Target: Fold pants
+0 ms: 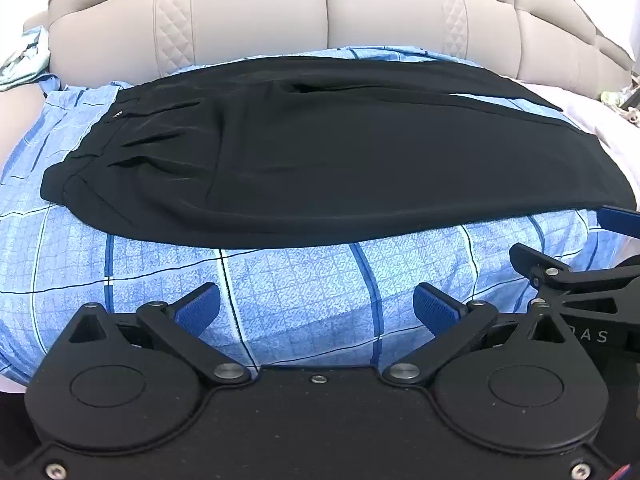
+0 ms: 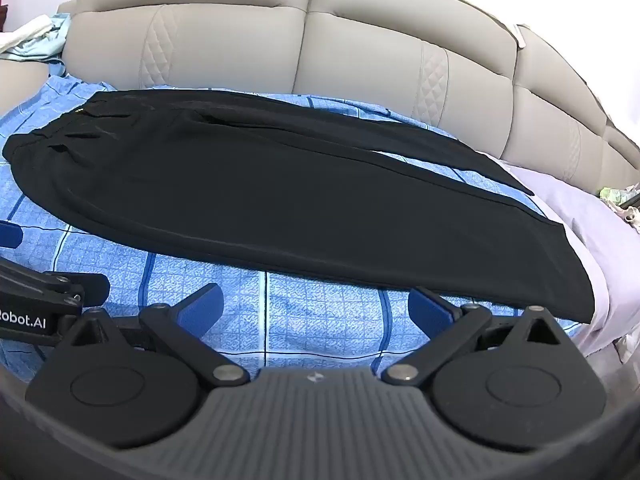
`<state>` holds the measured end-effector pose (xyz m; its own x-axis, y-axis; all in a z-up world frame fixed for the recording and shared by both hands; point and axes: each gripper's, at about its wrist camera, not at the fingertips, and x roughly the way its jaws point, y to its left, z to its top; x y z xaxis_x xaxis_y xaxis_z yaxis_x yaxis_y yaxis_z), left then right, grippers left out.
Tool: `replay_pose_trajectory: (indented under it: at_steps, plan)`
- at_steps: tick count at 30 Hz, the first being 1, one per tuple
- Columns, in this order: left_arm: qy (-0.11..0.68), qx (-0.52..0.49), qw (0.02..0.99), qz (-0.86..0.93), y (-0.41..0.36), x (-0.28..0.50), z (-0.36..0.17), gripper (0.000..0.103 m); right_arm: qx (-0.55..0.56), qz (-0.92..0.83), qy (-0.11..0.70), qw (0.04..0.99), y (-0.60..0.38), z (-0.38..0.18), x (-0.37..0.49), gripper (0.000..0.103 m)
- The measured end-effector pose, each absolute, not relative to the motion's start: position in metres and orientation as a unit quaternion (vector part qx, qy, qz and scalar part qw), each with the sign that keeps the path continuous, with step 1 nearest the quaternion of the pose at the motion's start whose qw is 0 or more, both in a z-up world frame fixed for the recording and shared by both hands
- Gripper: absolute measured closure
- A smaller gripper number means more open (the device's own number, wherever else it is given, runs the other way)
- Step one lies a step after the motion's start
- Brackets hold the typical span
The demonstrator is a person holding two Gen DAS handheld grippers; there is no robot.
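Observation:
Black pants (image 1: 312, 152) lie flat across a blue checked sheet (image 1: 300, 284), waistband to the left and leg ends to the right, one leg laid over the other. In the right wrist view the same pants (image 2: 280, 196) stretch from upper left to lower right. My left gripper (image 1: 316, 304) hovers over the bare sheet just in front of the pants' near edge, jaws wide open with nothing between them. My right gripper (image 2: 314, 304) is also open and empty, its right fingertip close to the leg hem. Each gripper shows at the edge of the other's view.
A beige padded headboard (image 1: 320, 12) rises behind the pants. A pale lilac cover (image 2: 592, 216) lies to the right of the sheet. Light clothing (image 2: 32, 40) is heaped at the far left, and small clutter (image 2: 620, 196) sits at the far right.

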<state>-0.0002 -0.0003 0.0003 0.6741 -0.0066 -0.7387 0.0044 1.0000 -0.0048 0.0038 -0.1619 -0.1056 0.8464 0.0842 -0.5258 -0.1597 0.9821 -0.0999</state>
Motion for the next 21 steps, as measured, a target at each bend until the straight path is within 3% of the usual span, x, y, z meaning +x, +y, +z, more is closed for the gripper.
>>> replay_pose_trajectory:
  at_steps: [21]
  plan:
    - [0.404,0.008,0.915,-0.003,-0.0036,0.0024,0.0003,0.000,-0.067,0.058,0.270,0.959,-0.1645,-0.1079,0.0069,0.000]
